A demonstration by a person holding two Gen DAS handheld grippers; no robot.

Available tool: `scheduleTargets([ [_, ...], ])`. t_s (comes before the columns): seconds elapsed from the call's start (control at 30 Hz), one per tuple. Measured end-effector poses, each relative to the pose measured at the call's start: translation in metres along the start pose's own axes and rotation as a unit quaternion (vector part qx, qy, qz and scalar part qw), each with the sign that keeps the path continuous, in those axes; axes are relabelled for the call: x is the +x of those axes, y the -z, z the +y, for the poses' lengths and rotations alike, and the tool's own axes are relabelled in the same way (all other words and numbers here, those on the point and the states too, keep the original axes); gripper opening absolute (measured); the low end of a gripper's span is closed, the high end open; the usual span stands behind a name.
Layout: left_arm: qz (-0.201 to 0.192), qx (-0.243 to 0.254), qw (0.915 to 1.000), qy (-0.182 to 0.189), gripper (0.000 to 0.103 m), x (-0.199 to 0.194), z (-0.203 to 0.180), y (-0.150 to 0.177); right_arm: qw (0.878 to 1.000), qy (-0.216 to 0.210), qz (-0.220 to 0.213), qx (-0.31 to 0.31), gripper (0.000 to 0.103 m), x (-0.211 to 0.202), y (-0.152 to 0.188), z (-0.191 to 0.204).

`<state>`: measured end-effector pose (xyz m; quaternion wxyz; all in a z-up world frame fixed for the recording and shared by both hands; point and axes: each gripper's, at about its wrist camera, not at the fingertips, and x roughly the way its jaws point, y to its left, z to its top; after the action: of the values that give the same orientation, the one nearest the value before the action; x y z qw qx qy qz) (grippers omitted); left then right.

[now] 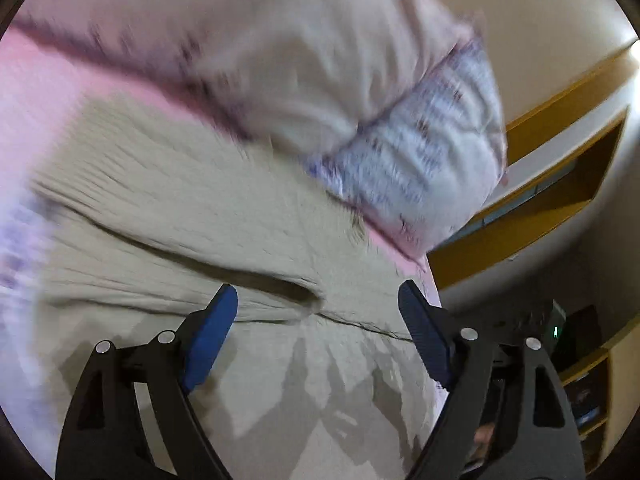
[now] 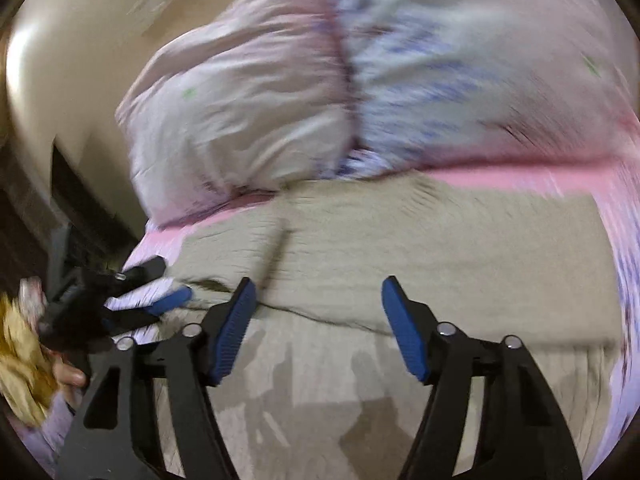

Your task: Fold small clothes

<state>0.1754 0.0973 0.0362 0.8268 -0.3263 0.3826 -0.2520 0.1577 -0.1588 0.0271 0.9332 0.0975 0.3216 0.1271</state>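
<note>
Pink bed [image 2: 500,178] carries flat beige cloth [image 2: 440,240]; both grippers' fingers [image 1: 218,328] [image 2: 402,328] spread wide, empty

Garment [image 1: 200,216] – beige/khaki, fine ribbed texture; lower part [image 2: 304,392] paler with grey-brown blotchy print.
Bed sheet [image 1: 60,92] – pink.
Quilt [image 1: 280,52] – off-white to pale pink; one panel [image 1: 432,152] white with blue-purple streaked print, small green mark near top.
Left gripper [image 1: 318,320] – black frame, blue ribbed pads [image 1: 212,340], silver rivets.
Right gripper [image 2: 318,320] – same black and blue.
Shelf [image 1: 560,184] – ochre-yellow trim against cream wall [image 1: 540,20].
</note>
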Motion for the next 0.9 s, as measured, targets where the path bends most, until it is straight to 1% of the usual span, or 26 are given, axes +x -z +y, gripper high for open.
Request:
scheduleTargets([
  [0.07,-0.032,0.005,0.9988,-0.037,0.083,-0.029,0.009,0.001,0.998,-0.008,0.005,-0.062,0.063,0.014,-0.008,0.033],
  [0.1,-0.048,0.008,0.9969,-0.061,0.082,-0.046,0.015,0.002,0.996,-0.013,0.008,-0.089,0.063,0.021,-0.01,0.049],
  [0.17,-0.062,0.006,0.9929,-0.101,0.081,-0.065,0.024,0.002,0.988,-0.032,0.026,-0.148,0.057,0.045,-0.014,0.087],
  [0.2,-0.07,0.002,0.9906,-0.117,0.08,-0.074,0.03,0.001,0.984,-0.036,0.034,-0.169,0.056,0.057,-0.014,0.102],
  [0.27,-0.086,-0.013,0.9863,-0.14,0.08,-0.095,0.043,0.006,0.973,-0.031,0.053,-0.224,0.05,0.088,-0.011,0.139],
  [0.3,-0.091,-0.018,0.9847,-0.147,0.08,-0.104,0.049,0.006,0.968,-0.027,0.058,-0.243,0.049,0.097,-0.008,0.151],
  [0.33,-0.095,-0.021,0.9833,-0.154,0.08,-0.109,0.052,0.007,0.959,-0.02,0.064,-0.276,0.047,0.114,-0.003,0.172],
  [0.37,-0.099,-0.024,0.9815,-0.162,0.08,-0.114,0.055,0.007,0.955,-0.018,0.065,-0.29,0.045,0.121,0.0,0.181],
  [0.43,-0.106,-0.03,0.9788,-0.172,0.08,-0.123,0.06,0.009,0.947,-0.014,0.073,-0.312,0.044,0.143,0.007,0.203],
  [0.5,-0.111,-0.033,0.9776,-0.176,0.08,-0.13,0.061,0.01,0.944,-0.012,0.086,-0.318,0.044,0.164,0.011,0.218],
  [0.6,-0.115,-0.03,0.9765,-0.18,0.08,-0.138,0.063,0.013,0.94,-0.013,0.103,-0.326,0.044,0.183,0.019,0.228],
  [0.63,-0.116,-0.028,0.976,-0.182,0.08,-0.138,0.063,0.014,0.937,-0.002,0.103,-0.334,0.038,0.189,0.023,0.233],
  [0.67,-0.117,-0.027,0.9758,-0.183,0.08,-0.141,0.065,0.015,0.935,0.014,0.096,-0.341,0.021,0.194,0.025,0.234],
  [0.7,-0.117,-0.028,0.9761,-0.181,0.08,-0.139,0.064,0.014,0.936,0.024,0.093,-0.338,0.019,0.196,0.024,0.232],
  [0.73,-0.116,-0.029,0.9767,-0.179,0.08,-0.135,0.063,0.013,0.947,0.009,0.094,-0.306,0.013,0.195,0.018,0.226],
  [0.77,-0.115,-0.03,0.9771,-0.177,0.08,-0.133,0.063,0.012,0.954,-0.003,0.093,-0.286,0.005,0.193,0.014,0.221],
  [0.83,-0.111,-0.028,0.9776,-0.176,0.08,-0.128,0.064,0.012,0.968,-0.022,0.082,-0.235,0.005,0.184,0.001,0.208],
  [0.9,-0.105,-0.03,0.9789,-0.173,0.08,-0.123,0.064,0.012,0.976,-0.034,0.065,-0.205,0.005,0.173,-0.009,0.196],
])
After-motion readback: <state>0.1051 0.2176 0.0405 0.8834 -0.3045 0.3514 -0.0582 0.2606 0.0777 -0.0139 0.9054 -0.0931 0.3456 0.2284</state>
